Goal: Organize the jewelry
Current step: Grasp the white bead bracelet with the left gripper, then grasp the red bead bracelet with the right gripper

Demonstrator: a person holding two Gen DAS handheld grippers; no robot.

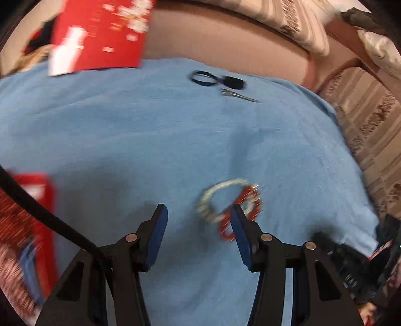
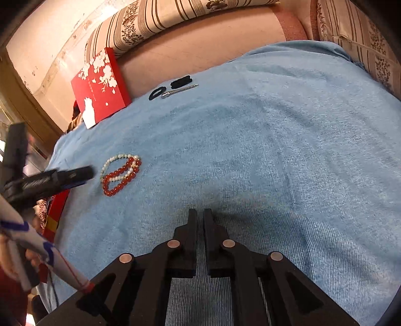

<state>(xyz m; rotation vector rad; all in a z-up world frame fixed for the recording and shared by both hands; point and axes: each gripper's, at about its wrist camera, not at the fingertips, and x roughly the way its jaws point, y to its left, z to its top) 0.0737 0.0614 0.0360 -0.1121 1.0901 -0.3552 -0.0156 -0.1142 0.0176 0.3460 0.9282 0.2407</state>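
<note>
On the blue towel [image 2: 250, 150], at abt 10 o'clock from my right tongs [image 2: 200, 213], the two bead bracelets are lying linked: the red bracelet [image 2: 120, 175] overlapping the white bracelet [image 2: 112, 160]. I'm bringing my left tongs [image 1: 198, 213] in over them, jaws standing apart w/ nothing between the pads; the right-hand finger [image 1: 238, 223] is sitting in front of the red loop, prob not touching yet, tho that view is smeared so I'm not certain. My right tongs are pressed together, empty, hanging over bare towel.

Step, as I'm reading it: I'm going for the first pickup, the bracelet pair. Next move is calling for me to centre the left jaws over one strand at abt 1 o'clock, drop to the cloth, pinch. Since the loops are crossing, lifting one will likely be dragging the other along.

Far off at 12 o'clock, near the towel's back edge, black hair ties [image 2: 158, 93] and a slim metal clip [image 2: 180, 89] are waiting. At 11 o'clock a red box lid [image 2: 100, 87] w/ white blossoms is leaning by the striped cushion [image 2: 175, 17]; another red box [image 1: 37, 213] is sitting at 9 o'clock off my left tongs. Towel is covering a pinkish seat [image 2: 200, 52].
</note>
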